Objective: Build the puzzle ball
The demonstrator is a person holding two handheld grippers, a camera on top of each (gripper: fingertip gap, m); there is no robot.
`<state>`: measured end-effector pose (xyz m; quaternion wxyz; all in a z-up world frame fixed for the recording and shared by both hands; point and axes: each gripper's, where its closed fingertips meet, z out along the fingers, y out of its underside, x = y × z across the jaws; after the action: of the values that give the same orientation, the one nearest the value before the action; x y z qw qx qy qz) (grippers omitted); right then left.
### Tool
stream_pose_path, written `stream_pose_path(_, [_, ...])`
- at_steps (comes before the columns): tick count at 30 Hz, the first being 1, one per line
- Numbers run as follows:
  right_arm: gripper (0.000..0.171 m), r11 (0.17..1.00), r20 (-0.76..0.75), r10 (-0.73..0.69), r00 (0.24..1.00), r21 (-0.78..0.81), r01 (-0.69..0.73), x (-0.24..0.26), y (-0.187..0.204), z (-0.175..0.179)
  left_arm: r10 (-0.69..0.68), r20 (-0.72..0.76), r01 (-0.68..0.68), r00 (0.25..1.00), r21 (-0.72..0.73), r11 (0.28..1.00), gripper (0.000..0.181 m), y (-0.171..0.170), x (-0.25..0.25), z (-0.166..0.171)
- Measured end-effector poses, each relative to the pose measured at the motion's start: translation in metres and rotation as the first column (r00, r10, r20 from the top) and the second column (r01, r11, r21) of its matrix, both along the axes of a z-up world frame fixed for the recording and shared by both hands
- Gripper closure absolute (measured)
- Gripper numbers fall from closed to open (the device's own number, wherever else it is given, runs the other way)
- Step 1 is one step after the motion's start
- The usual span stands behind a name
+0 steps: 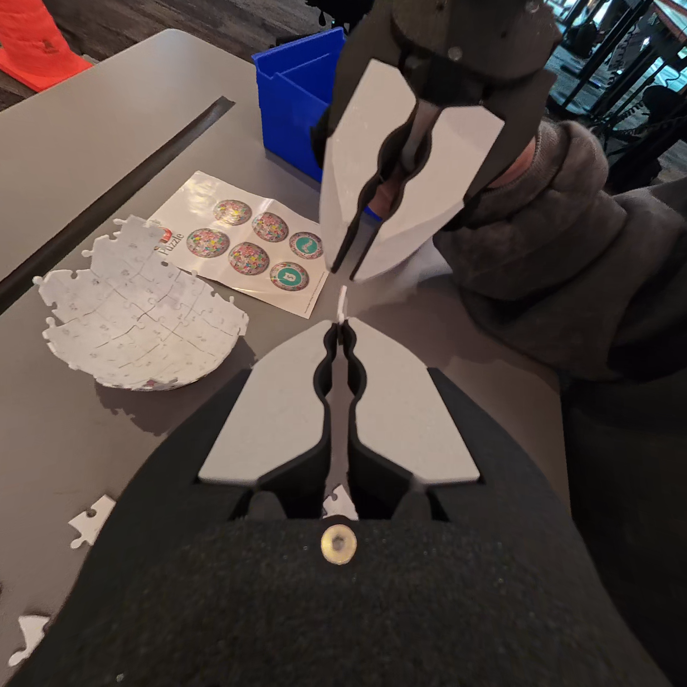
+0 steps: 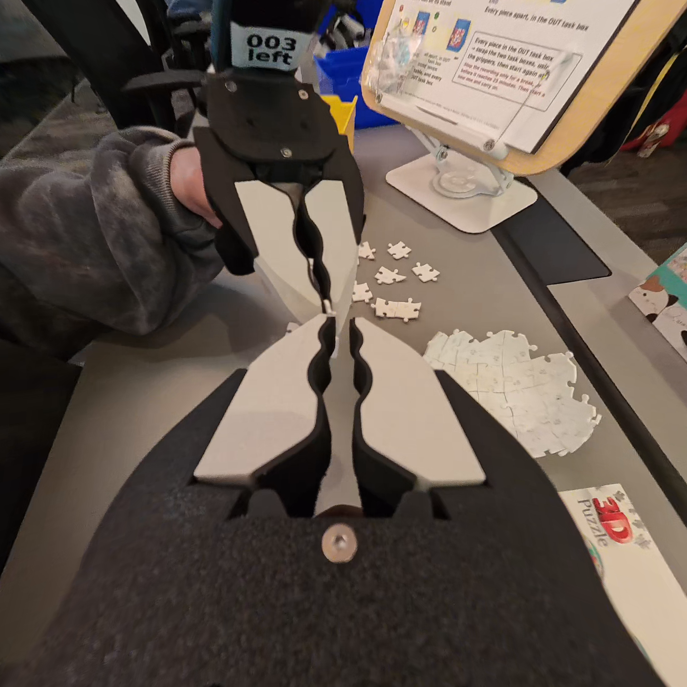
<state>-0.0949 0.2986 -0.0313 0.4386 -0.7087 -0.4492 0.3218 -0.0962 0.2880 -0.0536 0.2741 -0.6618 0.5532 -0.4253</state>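
Two hand-held grippers meet tip to tip above a grey table (image 1: 111, 427), the half-built puzzle ball shell (image 1: 141, 319) lying beside them.

The left gripper (image 1: 339, 324) is pinched tight on a white puzzle piece (image 1: 341, 303) held edge-on. The right gripper (image 2: 341, 323) stands slightly parted, seemingly gripping nothing. Loose pieces (image 2: 397, 277) lie scattered near an instruction sheet (image 1: 256, 238).

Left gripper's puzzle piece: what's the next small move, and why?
Probably close the right gripper on the puzzle piece. The left gripper pinches it edge-on, and the right one's jaws stand slightly apart at its free end.
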Motion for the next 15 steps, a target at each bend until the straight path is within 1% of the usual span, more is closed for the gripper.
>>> stream_pose_path(2, [0.166, 1.0, 0.05, 0.019, 0.999, -0.026, -0.017, -0.002, -0.001, -0.003, 0.007, 0.015, -0.008, 1.0, 0.01, 1.0, 0.18, 0.0, 0.0, 0.003])
stream_pose_path(5, [0.171, 0.999, 0.068, 0.031, 0.997, -0.021, -0.03, -0.007, -0.003, 0.001, 0.011, 0.031, -0.012, 0.999, 0.011, 1.0, 0.179, -0.001, -0.003, 0.006])
stream_pose_path(7, [0.171, 0.999, 0.073, 0.034, 0.997, -0.012, -0.034, -0.01, -0.005, 0.003, 0.011, 0.046, -0.011, 0.999, 0.008, 1.0, 0.179, -0.002, -0.006, 0.009])
stream_pose_path(12, [0.164, 0.999, 0.099, 0.041, 0.994, -0.025, -0.038, -0.018, -0.012, 0.005, 0.005, 0.077, -0.006, 0.997, 0.012, 1.0, 0.179, -0.008, -0.011, 0.013])
stream_pose_path(15, [0.168, 0.999, 0.138, 0.037, 0.99, -0.024, -0.034, -0.021, -0.015, 0.004, 0.002, 0.084, -0.004, 0.996, 0.026, 1.0, 0.179, -0.012, -0.014, 0.015])
